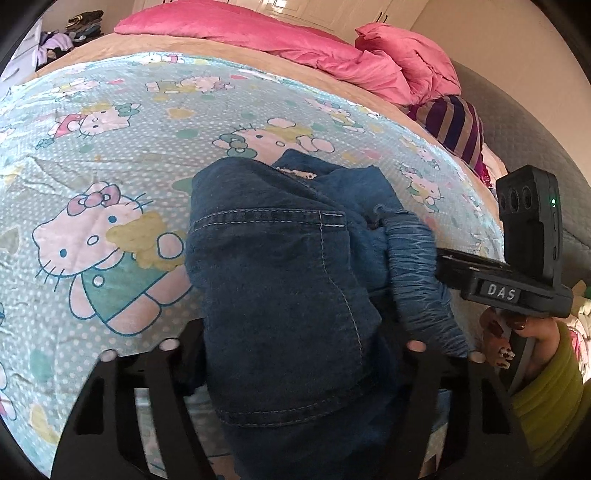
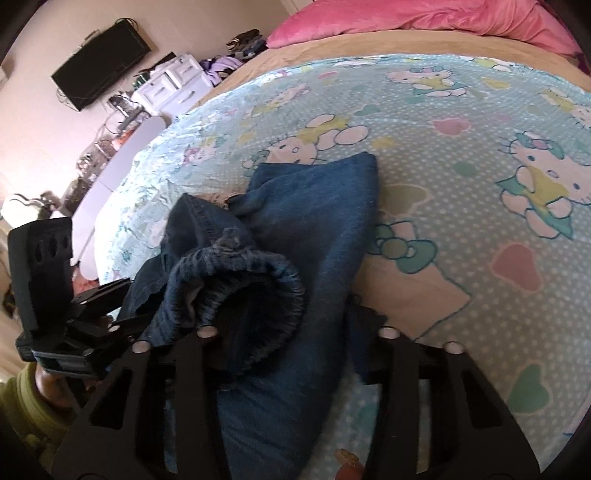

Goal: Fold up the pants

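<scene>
both grippers, left (image 1: 291, 350) and right (image 2: 295, 339), are grasping the jeans (image 1: 280, 280) lying on the bed (image 1: 110, 147).

Two close wrist views angled down, sharing pants (image 1: 280, 295) and bedsheet (image 2: 461, 110).

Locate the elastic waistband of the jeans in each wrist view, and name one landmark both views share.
Left wrist view: the waistband is right of centre, a gathered lighter-blue strip running down beside the right gripper.
Right wrist view: the waistband is centre-left, a curled ruffled loop above this camera's own fingers.
Shared landmark: the pink pillow at the far end of the bed.
</scene>
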{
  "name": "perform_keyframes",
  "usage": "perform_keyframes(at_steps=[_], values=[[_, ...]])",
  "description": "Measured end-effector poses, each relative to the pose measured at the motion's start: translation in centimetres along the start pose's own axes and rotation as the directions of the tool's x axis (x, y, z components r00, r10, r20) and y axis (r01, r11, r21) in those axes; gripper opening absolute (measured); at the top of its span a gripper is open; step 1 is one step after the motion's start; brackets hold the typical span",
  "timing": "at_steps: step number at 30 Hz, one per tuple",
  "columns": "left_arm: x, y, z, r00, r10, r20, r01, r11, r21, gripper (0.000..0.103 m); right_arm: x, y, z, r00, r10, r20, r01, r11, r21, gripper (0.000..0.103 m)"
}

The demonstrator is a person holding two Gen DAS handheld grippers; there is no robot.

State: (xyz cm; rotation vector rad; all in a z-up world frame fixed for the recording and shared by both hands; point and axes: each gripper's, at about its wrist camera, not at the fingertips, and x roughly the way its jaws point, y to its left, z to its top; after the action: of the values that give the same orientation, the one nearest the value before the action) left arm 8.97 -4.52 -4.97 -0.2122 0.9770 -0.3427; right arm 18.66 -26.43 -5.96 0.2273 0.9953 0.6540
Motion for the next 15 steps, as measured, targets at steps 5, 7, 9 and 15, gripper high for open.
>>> perform_keyframes(at_steps=[5,7,9,15], values=[[-1.0,-0.1,0.3,0.999,-0.004,0.033,0.004,1.0,-0.004,0.042,-1.2,2.6,-0.1,0.995,-0.065,0.074,0.072,0.993,-0.091,0.013],[-1.6,0.0,0.6,0.999,-0.01,0.051,0.011,1.0,-0.006,0.039,-1.4,3.3,0.2,0.993,-0.073,0.092,0.083,0.991,-0.108,0.012],[-2.1,-0.1,0.9,0.998,-0.003,0.065,0.002,1.0,0.003,0.039,-1.4,4.0,0.6,0.991,-0.081,0.102,0.095,0.986,-0.137,0.012],[-2.5,-0.1,1.9,0.996,0.021,0.091,-0.022,1.0,0.01,0.038,-1.0,6.1,1.9,0.981,-0.133,0.143,0.164,0.959,-0.231,0.009]])
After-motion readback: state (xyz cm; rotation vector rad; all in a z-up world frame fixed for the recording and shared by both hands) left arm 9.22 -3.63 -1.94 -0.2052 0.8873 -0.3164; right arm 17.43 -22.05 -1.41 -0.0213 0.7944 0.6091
